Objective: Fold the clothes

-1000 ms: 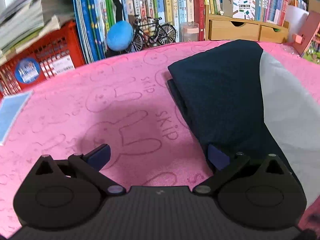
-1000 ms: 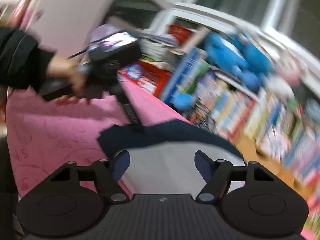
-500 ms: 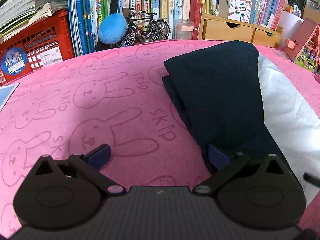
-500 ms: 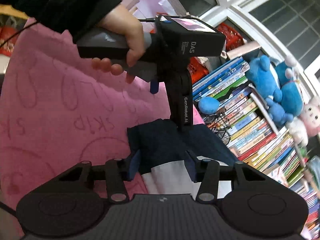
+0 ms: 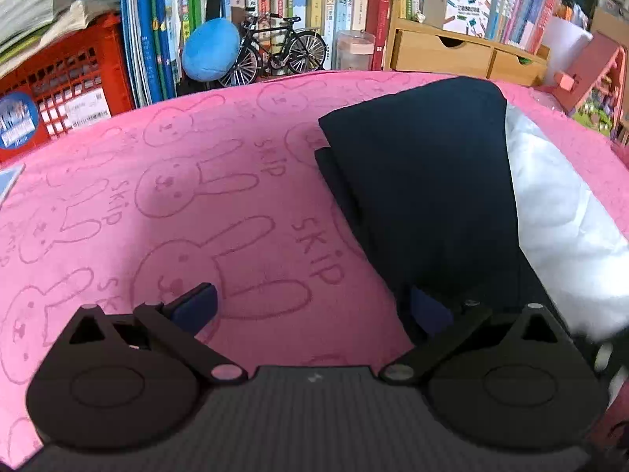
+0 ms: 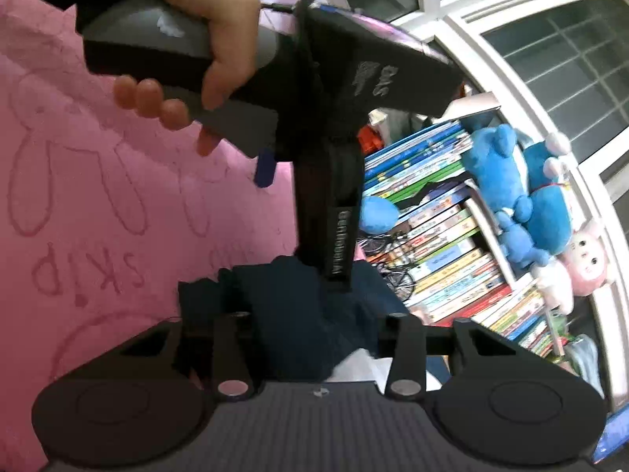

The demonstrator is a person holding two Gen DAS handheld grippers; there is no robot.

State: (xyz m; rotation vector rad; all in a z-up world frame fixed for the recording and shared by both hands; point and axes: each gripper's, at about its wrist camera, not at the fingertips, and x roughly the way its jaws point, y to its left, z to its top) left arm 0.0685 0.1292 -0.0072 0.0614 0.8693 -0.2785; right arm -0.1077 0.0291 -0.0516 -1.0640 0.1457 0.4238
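A folded garment, navy on its left and white on its right, lies on the pink rabbit-print cloth. My left gripper hovers open over the cloth. Its right fingertip rests at the navy edge and nothing is between the fingers. In the right wrist view a person's hand holds that gripper above the garment. My right gripper is low at the garment's near end. Its jaws are closing on bunched navy cloth that hides the pads, with a bit of white below.
Behind the cloth stand a row of books, a red crate, a blue plush ball, a model bicycle and a wooden drawer box. Plush toys sit on books by a window.
My right gripper has rolled, dropped toward the garment's near end, and its jaws have narrowed around the navy cloth. The left gripper has stayed almost where it was, still open.
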